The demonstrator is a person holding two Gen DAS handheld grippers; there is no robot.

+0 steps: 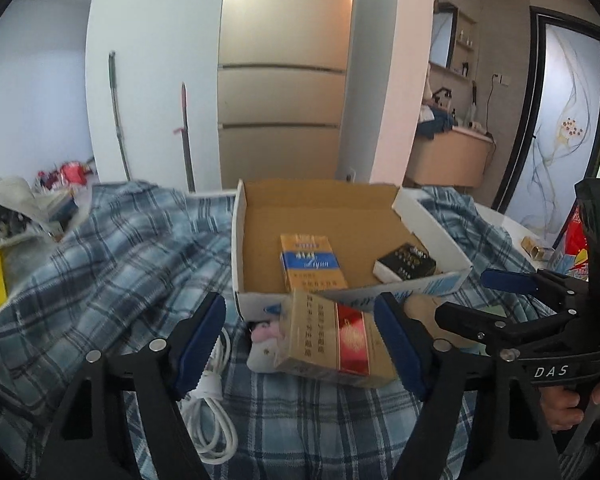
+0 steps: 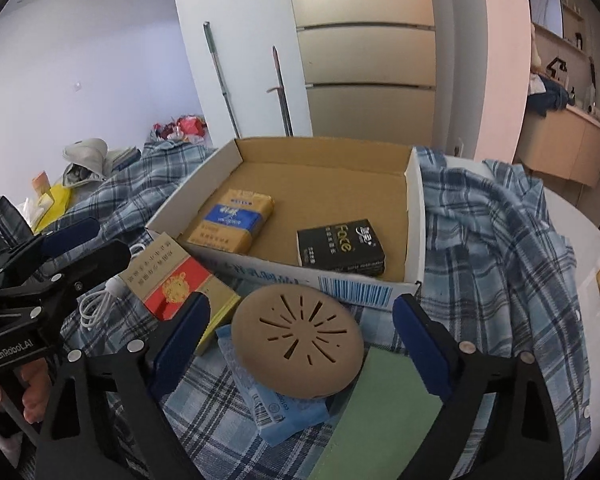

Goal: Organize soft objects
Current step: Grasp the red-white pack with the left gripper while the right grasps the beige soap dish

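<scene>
Biggest thing here is the blue plaid blanket (image 2: 496,248) spread over everything, with an open cardboard box (image 2: 414,216) sitting on it. Inside the box are a gold-and-blue pack (image 2: 232,220) and a small black pack (image 2: 340,248) that reads "Face".

Just in front of the box lies a gold-and-red carton (image 1: 332,340). The left gripper (image 1: 300,344) is wide open around it, pads not touching, holding nothing. Looks light and a bit squashy, so I'd pinch it across the flat sides.

The right gripper (image 2: 300,340) is also wide open and empty, framing a tan round slotted disc (image 2: 296,340) that rests on a blue wrapped packet (image 2: 284,408) beside a green sheet (image 2: 384,412). The disc looks rubbery, so grab it by the rim. A white cable (image 1: 212,432) lies on the left.

The tongs say "DAS" and "GenRobot.AI".
</scene>
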